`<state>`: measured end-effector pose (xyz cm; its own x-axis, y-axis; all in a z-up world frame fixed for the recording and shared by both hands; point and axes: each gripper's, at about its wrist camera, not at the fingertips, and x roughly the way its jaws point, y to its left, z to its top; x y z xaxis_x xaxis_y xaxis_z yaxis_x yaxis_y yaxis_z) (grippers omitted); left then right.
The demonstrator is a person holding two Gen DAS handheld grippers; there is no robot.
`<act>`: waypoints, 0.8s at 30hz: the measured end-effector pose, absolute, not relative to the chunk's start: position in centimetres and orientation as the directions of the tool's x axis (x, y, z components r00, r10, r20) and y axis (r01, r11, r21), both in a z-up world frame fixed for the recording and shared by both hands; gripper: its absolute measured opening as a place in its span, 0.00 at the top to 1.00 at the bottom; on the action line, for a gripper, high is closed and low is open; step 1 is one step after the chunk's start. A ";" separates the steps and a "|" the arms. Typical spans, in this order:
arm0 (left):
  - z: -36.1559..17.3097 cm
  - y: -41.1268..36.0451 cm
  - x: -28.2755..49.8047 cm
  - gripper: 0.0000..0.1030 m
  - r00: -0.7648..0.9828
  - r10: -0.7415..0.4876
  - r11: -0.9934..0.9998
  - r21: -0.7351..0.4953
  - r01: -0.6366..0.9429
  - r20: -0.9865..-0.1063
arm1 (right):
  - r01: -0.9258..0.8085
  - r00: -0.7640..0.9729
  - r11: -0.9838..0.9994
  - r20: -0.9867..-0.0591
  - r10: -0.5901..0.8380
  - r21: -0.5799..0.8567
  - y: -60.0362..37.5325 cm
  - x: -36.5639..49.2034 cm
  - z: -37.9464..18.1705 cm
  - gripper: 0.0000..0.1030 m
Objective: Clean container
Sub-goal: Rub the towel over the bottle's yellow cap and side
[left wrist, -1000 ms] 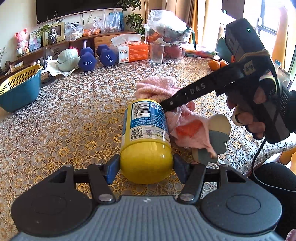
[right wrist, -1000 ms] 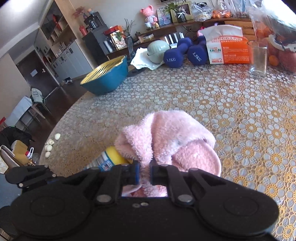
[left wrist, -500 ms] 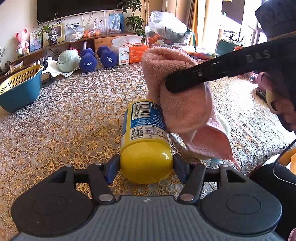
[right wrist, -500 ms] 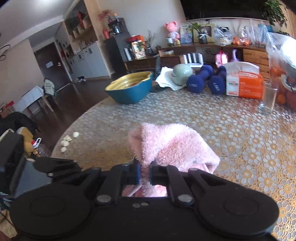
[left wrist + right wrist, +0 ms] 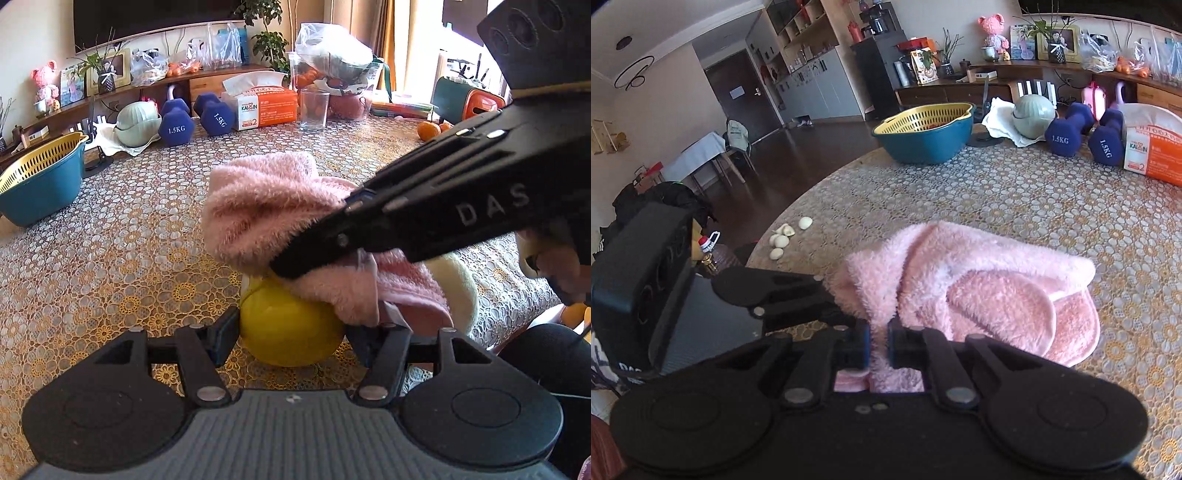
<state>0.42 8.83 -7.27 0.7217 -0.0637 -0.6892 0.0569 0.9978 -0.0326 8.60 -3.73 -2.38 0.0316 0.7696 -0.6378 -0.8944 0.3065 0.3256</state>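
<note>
A yellow container [image 5: 291, 328] lies on its side on the lace tablecloth, and my left gripper [image 5: 291, 332] is shut on its yellow end. A fluffy pink cloth [image 5: 273, 210] is draped over the container and hides its label and most of its body. My right gripper [image 5: 877, 341] is shut on that pink cloth [image 5: 979, 291] and shows in the left wrist view as a black arm [image 5: 424, 206] coming in from the right, pressing the cloth down on the container. In the right wrist view the container is hidden under the cloth, and the left gripper's body [image 5: 768, 291] shows at the left.
At the table's far side stand a blue basin with a yellow strainer [image 5: 40, 173], two blue dumbbells [image 5: 192, 118], an orange tissue box [image 5: 266, 103], a glass [image 5: 314, 109] and bagged fruit. Garlic cloves [image 5: 783, 238] lie near the table's left edge. Oranges [image 5: 430, 129] sit at the right.
The right gripper lifted the pink cloth off the table beside the container, then brought it down over the container, covering the label. The left gripper kept its hold and stayed put.
</note>
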 end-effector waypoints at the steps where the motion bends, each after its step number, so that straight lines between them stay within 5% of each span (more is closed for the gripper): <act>1: -7.3 8.8 0.4 0.41 0.721 -0.063 0.998 -0.032 0.057 -0.690 | -0.895 0.050 0.319 -0.642 0.765 0.311 -3.6 9.0 -2.3 0.92; 9: -7.4 8.6 0.4 0.39 0.722 -0.052 0.998 -0.007 0.066 -0.690 | -0.879 0.121 0.384 -0.646 0.754 0.284 -3.3 12.4 -2.6 0.93; 15: -7.8 7.0 -0.3 0.18 0.744 -0.002 0.990 0.104 0.096 -0.668 | -0.871 0.122 0.388 -0.632 0.765 0.302 -2.9 13.0 -2.9 0.94; 24: -9.1 5.6 -0.1 0.17 0.747 0.091 0.979 0.195 0.052 -0.658 | -0.839 0.126 0.411 -0.607 0.785 0.357 -2.7 13.7 -3.4 0.94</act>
<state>-0.09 5.58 -9.06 0.7470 0.0914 -0.6585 0.0520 0.9794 0.1950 13.70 -2.69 -3.42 0.1261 0.7850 -0.6065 -0.8387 0.4109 0.3575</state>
